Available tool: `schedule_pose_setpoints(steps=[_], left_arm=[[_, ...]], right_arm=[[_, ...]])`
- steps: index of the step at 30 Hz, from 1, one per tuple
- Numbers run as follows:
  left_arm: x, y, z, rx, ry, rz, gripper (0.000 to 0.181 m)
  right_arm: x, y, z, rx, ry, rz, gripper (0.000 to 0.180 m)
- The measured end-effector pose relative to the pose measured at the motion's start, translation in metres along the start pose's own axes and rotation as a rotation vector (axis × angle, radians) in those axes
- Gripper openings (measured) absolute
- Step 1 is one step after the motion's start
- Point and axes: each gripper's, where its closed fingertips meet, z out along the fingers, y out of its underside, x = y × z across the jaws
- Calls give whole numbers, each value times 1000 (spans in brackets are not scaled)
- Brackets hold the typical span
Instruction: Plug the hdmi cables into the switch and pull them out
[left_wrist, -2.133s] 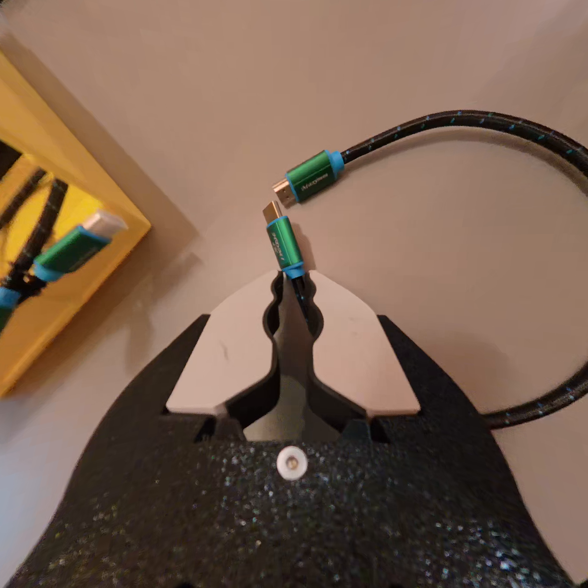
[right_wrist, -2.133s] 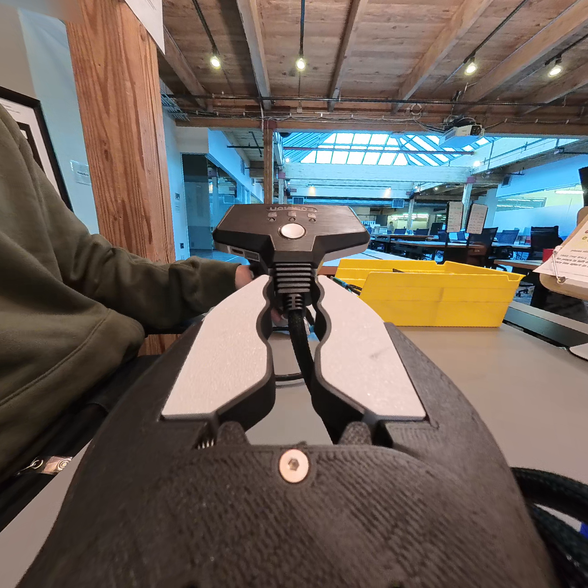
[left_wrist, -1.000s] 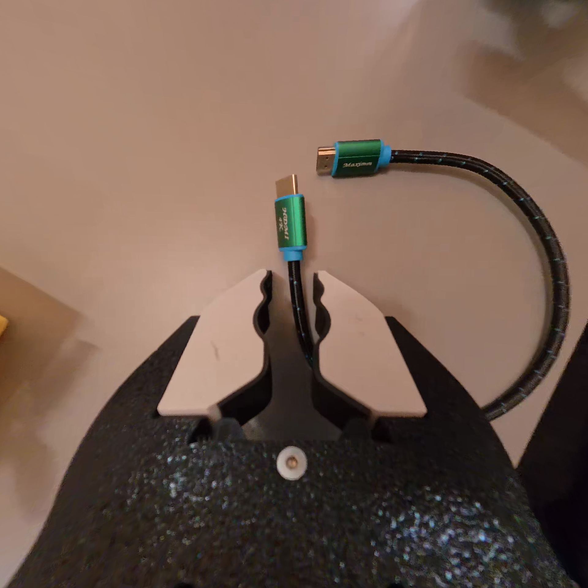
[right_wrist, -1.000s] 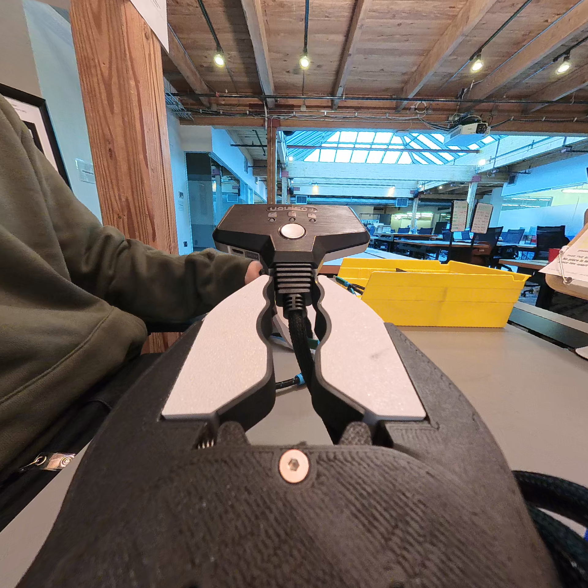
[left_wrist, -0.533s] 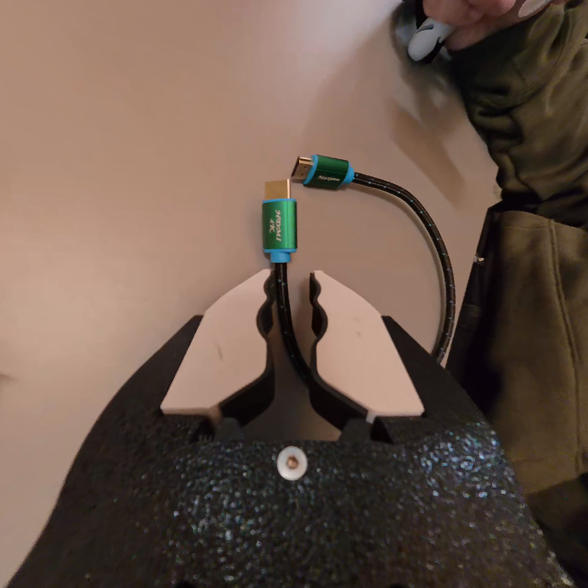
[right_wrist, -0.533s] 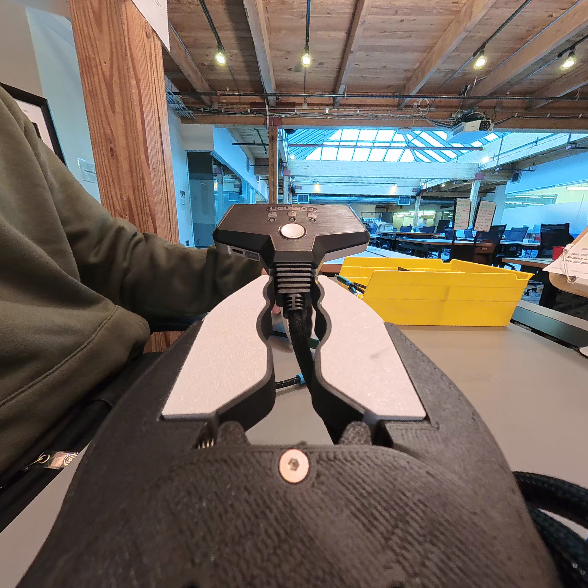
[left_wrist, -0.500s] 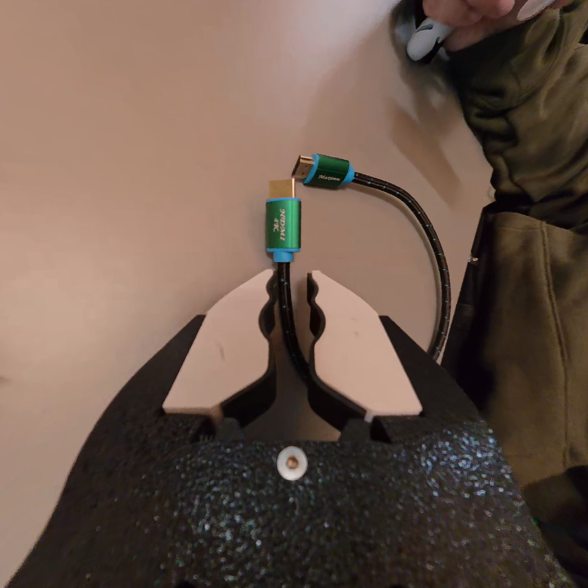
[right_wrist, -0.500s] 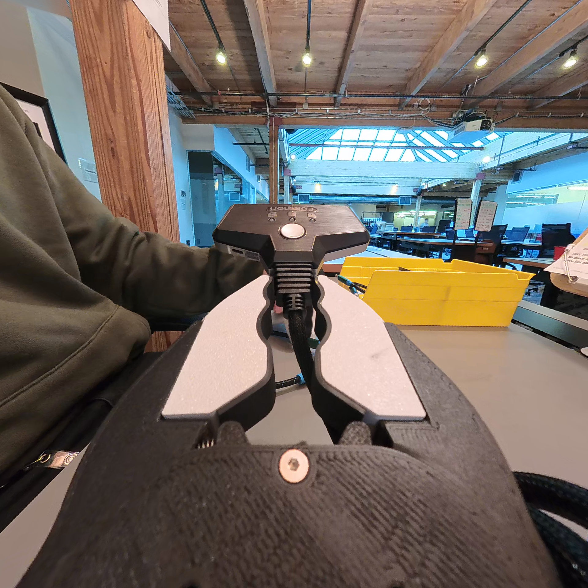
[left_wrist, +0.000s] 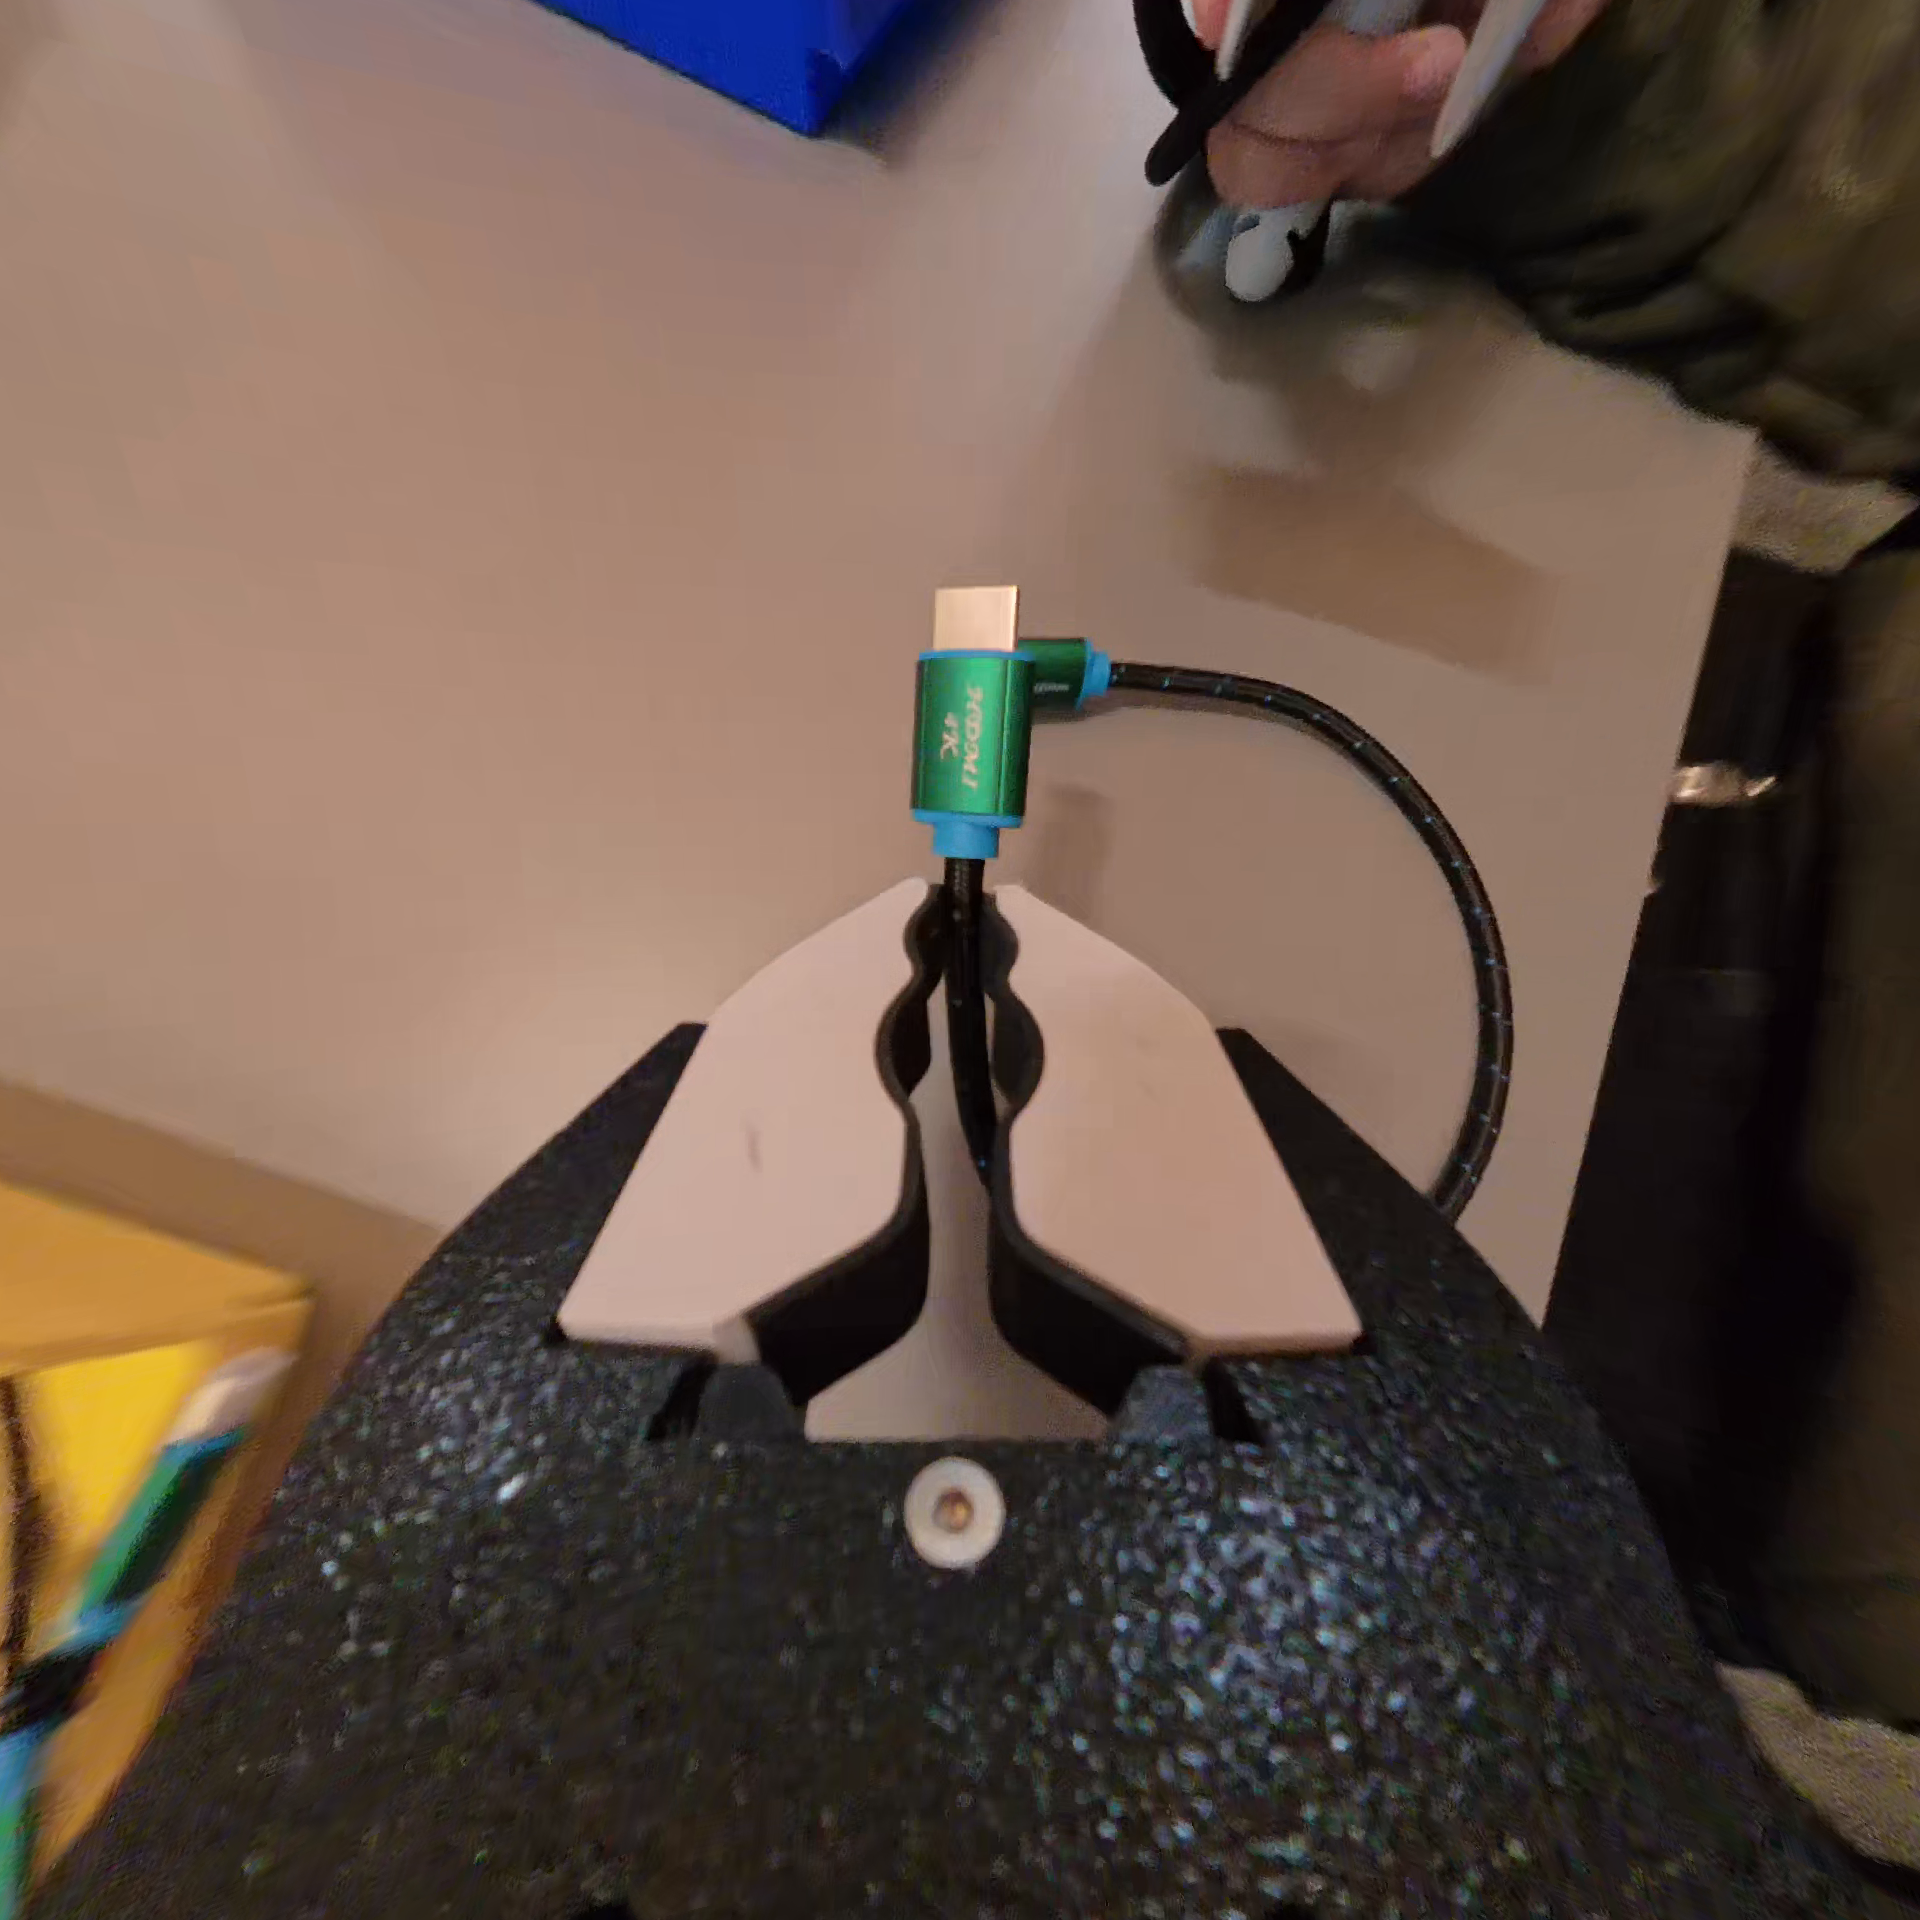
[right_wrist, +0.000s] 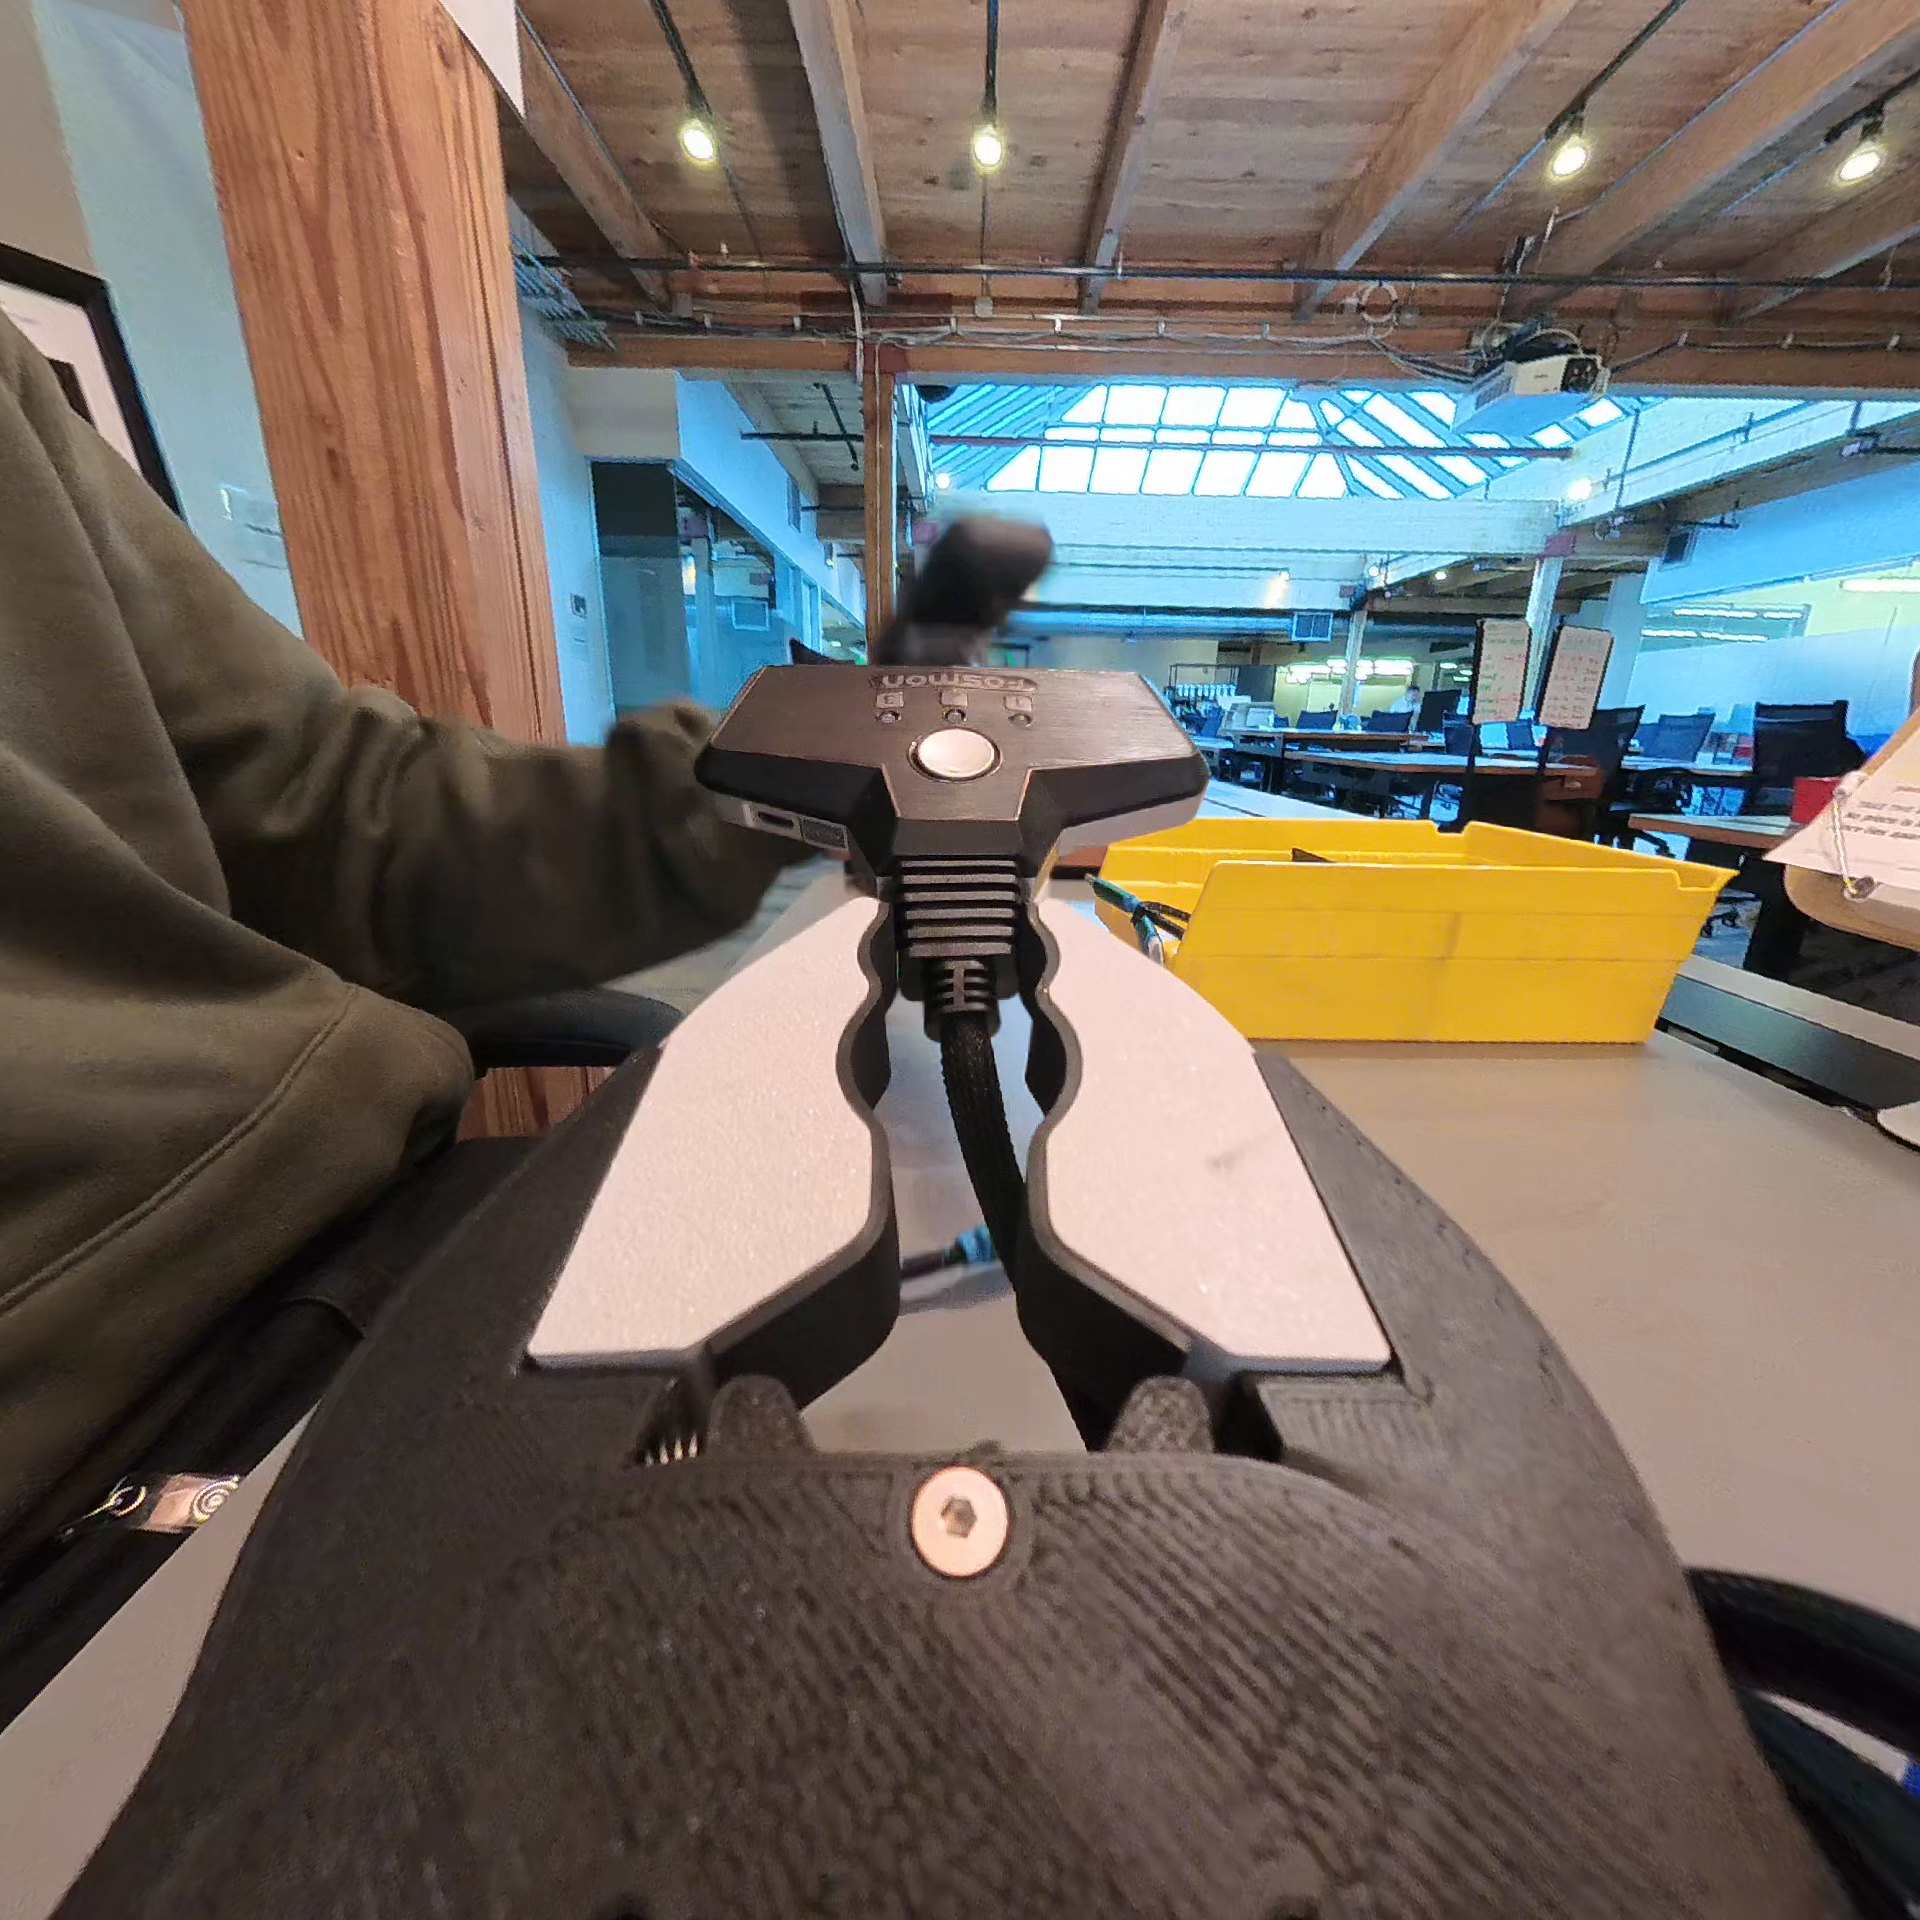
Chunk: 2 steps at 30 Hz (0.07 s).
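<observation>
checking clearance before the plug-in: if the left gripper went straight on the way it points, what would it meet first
Probably the bare tabletop. The left gripper, shut on the hdmi cable, leads with its green plug; nothing else shows ahead, though depth is unclear.

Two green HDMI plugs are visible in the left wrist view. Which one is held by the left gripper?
The upright green plug, gold tip up: its cable runs down into the left gripper, shut on it. The other plug lies sideways behind, on the table.
</observation>
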Motion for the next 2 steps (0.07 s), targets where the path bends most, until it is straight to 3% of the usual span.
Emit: schedule_pose_setpoints(steps=[1, 2], left_arm=[[2, -7, -8, -37, -43, 54, 6], [4, -13, -14, -70, -80, 108, 5]], right_arm=[[0, 1, 1, -13, 5, 1, 22], [1, 4, 2, -34, 11, 1, 22]])
